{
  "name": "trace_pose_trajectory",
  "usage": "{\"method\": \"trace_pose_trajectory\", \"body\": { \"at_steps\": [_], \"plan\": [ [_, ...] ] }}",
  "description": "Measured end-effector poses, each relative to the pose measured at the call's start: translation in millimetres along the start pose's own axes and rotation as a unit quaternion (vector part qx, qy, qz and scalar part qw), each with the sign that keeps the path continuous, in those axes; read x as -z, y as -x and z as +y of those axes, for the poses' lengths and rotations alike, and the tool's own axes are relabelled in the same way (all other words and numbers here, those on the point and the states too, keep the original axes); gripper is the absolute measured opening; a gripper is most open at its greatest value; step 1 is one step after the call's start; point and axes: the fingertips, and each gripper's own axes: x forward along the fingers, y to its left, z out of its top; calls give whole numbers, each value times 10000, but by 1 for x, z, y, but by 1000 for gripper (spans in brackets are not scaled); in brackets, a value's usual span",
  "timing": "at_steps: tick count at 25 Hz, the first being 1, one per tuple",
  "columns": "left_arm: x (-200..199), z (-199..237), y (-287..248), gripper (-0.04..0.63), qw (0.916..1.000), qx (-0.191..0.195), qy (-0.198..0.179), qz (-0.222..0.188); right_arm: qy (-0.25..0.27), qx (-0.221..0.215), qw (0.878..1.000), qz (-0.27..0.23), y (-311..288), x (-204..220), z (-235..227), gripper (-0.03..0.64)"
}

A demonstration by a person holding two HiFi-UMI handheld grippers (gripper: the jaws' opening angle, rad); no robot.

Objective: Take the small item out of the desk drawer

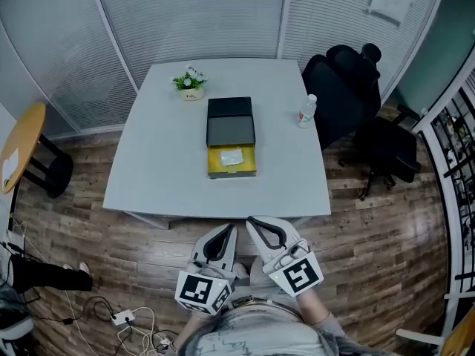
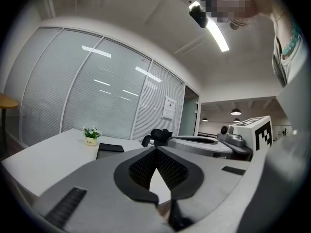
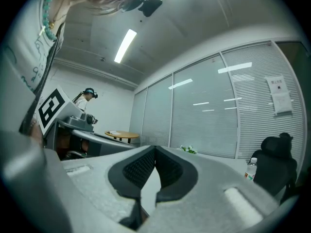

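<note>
holding left gripper [image 1: 225, 232] and right gripper [image 1: 256, 225] pressed shut, empty, near your waist; drawer [image 1: 231, 173] open, so small item [image 1: 231, 157] lies exposed for your reach.

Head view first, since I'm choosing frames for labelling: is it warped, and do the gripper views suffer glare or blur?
Head view: wide-angle bending of the blinds, table evenly lit, sharp. Left gripper view: dark round corners, ceiling light blown out. Right gripper view: same dark corners, bright strip light.

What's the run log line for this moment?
drawer: open | small item: inside drawer | left hand-held gripper: shut, empty | right hand-held gripper: shut, empty
</note>
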Motion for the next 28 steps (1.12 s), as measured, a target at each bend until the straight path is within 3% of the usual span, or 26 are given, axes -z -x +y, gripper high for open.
{"method": "trace_pose_trajectory", "body": {
  "at_steps": [10, 28],
  "plan": [
    [-4, 33, -21, -3, 9997, -193, 173, -31, 44, -189, 9998, 81, -35, 5, -13, 3],
    [-48, 100, -131, -3, 9993, -357, 6, -75, 115, -477, 9988, -89, -130, -6, -101, 2]
  ]
}}
